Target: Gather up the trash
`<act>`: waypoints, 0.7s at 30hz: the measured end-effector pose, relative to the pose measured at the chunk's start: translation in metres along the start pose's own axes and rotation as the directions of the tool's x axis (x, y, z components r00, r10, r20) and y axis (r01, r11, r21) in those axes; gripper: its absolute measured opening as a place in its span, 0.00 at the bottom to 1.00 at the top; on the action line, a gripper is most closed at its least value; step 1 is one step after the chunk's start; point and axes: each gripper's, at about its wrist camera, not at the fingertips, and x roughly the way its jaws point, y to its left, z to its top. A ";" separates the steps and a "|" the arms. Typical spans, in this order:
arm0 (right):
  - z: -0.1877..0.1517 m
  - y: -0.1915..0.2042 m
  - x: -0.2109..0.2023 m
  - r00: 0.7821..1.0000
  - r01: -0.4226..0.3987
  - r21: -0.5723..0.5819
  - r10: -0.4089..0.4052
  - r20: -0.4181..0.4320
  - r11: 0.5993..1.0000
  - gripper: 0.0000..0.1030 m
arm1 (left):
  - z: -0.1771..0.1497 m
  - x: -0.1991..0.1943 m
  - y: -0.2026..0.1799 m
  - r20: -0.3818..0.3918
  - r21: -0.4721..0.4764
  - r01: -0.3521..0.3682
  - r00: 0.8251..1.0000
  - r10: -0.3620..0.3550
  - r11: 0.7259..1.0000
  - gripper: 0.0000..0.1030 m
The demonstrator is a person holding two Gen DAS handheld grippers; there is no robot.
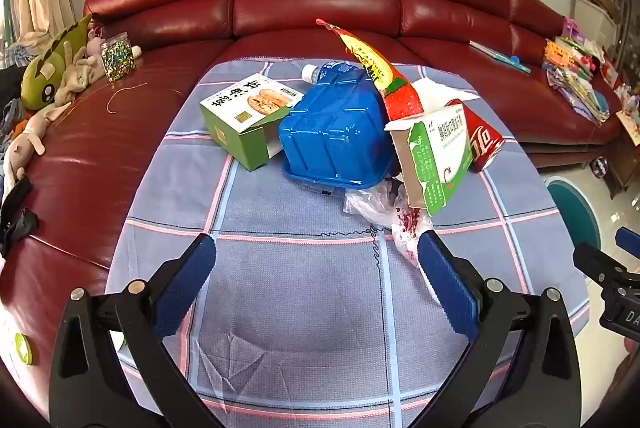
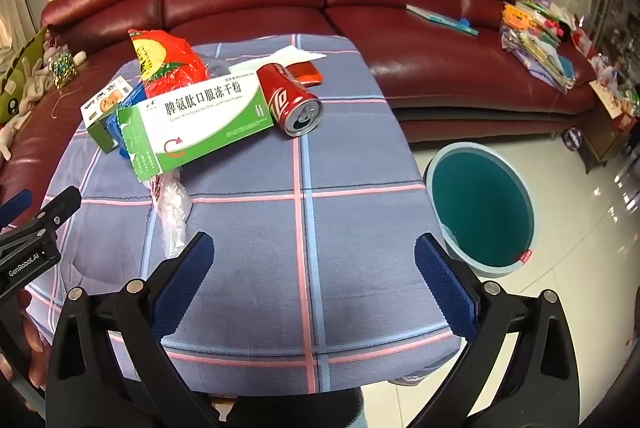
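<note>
— Two grippers, both spread wide, nothing between the pads. Left gripper point(image 1: 316, 260) over bare checked cloth point(image 1: 296, 288), touching nothing.

— Trash relative to it?

— All ahead of the left fingertips: crumpled clear plastic bag point(image 1: 384, 216) just off the right-hand pad, green-and-white medicine box point(image 1: 436, 155) propped beyond it, upturned blue tub point(image 1: 336, 131) straight ahead, burger box point(image 1: 250, 111) ahead-left, red snack bag point(image 1: 384, 75) leaning over the tub, bottle point(image 1: 332, 69) behind, red can point(image 1: 482, 139) on its side ahead-right.

— And the right gripper point(image 2: 314, 256)?

— Equally wide, empty, above the cloth near the table's front edge. Medicine box point(image 2: 196, 119) and can point(image 2: 296, 103) well ahead and left; plastic bag point(image 2: 172, 216) near the left-hand pad, not touching. Teal bin point(image 2: 480, 203) on the floor, off to the right beside the table.
</note>
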 end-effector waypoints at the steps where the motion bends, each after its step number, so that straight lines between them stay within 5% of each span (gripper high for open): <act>1: 0.000 0.000 -0.001 1.000 0.001 -0.001 -0.001 0.001 1.000 0.97 | 0.000 0.000 0.000 -0.001 -0.003 0.005 1.000 -0.005 1.000 0.94; 21: 0.008 0.000 -0.007 1.000 0.009 -0.008 -0.009 0.015 1.000 0.97 | 0.009 -0.012 0.006 0.015 0.005 -0.009 1.000 0.009 1.000 0.94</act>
